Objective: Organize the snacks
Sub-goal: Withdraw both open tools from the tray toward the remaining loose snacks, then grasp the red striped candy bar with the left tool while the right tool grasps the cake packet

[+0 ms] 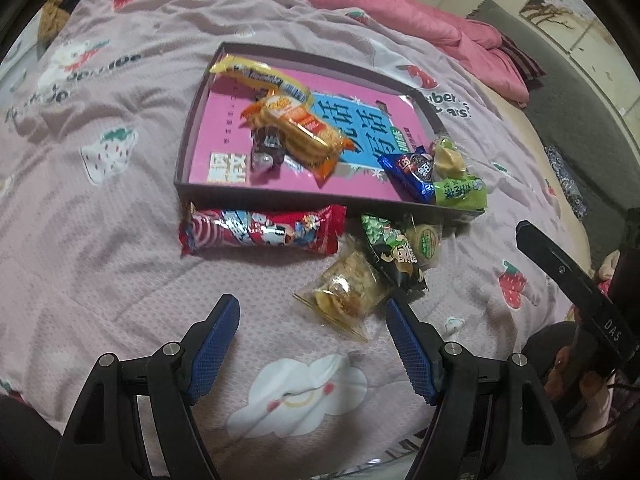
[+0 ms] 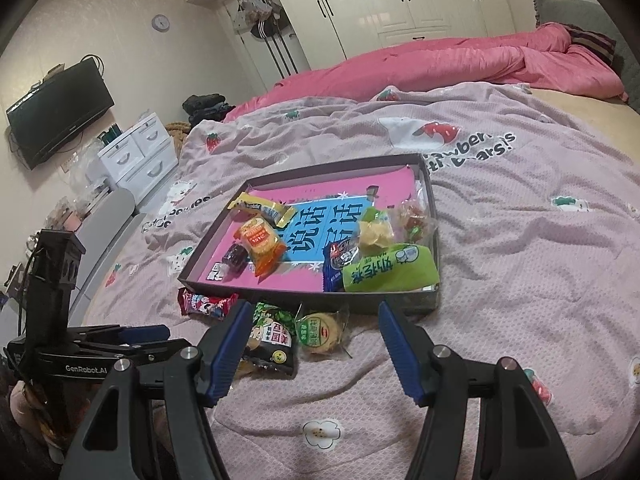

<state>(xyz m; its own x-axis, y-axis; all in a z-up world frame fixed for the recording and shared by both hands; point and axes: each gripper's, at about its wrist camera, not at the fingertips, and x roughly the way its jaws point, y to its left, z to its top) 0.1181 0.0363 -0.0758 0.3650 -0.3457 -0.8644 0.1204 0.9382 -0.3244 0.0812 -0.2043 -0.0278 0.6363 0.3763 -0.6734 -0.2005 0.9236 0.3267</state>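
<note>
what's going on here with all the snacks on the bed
A person holds a hand-held gripper in each hand over a bed, sorting snacks into a shallow box. Several packets already lie in the box. A red packet, a clear cracker pack, a dark green bag and a round cake are on the blanket in front of it. The left hand-held gripper and right hand-held gripper are both open and empty.

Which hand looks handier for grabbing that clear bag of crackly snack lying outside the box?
Probably the left gripper: its open jaws already frame the clear snack bag. The right gripper is open too, but farther right.
</note>
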